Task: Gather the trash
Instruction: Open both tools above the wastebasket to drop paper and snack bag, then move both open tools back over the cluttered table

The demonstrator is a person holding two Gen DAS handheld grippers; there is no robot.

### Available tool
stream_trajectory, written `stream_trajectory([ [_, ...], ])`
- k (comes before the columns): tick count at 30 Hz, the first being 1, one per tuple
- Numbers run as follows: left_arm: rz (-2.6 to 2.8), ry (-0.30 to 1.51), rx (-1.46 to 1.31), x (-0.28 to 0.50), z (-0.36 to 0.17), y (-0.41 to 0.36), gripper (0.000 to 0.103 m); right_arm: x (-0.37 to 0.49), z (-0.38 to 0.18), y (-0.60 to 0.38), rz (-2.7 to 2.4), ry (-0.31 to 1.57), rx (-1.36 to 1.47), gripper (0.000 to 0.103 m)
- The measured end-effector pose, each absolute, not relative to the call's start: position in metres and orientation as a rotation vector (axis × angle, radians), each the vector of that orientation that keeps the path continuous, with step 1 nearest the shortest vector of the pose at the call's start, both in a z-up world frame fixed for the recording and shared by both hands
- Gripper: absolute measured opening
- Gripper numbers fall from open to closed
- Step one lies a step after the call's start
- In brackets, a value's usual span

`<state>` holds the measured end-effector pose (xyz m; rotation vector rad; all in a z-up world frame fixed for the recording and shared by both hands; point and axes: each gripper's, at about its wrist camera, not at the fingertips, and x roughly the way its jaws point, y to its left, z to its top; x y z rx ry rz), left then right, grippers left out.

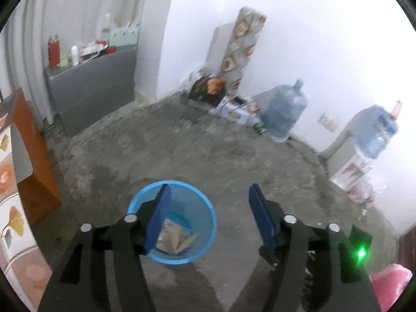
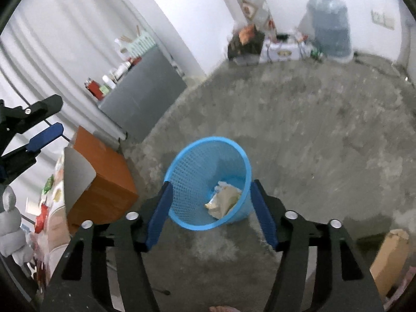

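Note:
A blue mesh wastebasket (image 1: 212,223) stands on the concrete floor with crumpled paper trash (image 1: 174,239) lying at its bottom. My left gripper (image 1: 209,188) hovers above it, open, with nothing between its blue fingers. In the right wrist view the same wastebasket (image 2: 192,176) sits straight ahead below, and the crumpled trash (image 2: 223,200) shows inside. My right gripper (image 2: 212,184) is open and empty, its fingers framing the basket from above without touching it. The left gripper (image 2: 56,117) also appears at the far left of that view, jaws apart.
An orange cabinet (image 2: 104,176) and a table with a patterned cloth (image 1: 10,208) stand left of the basket. A grey cabinet (image 1: 91,88) lines the back wall. Water jugs (image 1: 286,111), boxes and bags sit along the far wall. A cardboard box (image 2: 390,257) lies at the right.

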<state>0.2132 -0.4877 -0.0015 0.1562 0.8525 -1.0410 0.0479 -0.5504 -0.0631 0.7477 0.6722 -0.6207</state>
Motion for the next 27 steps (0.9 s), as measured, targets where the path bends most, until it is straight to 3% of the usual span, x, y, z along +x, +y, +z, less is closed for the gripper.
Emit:
stream_trajectory([
  [10,-1.043,0.785,0.102,0.15,0.06,-0.374,0.091,0.017,0.016,-0.487,-0.653,0.51,0.561,0.095],
  [13,-1.042,0.772,0.085,0.133,0.068,-0.341,0.097,0.021,0.03,-0.468,-0.63,0.502,0.489,0.095],
  [27,-0.926,0.854,-0.242,0.122,0.046,-0.187,0.097,0.046,0.054,-0.392,-0.463,0.538,0.371,0.095],
])
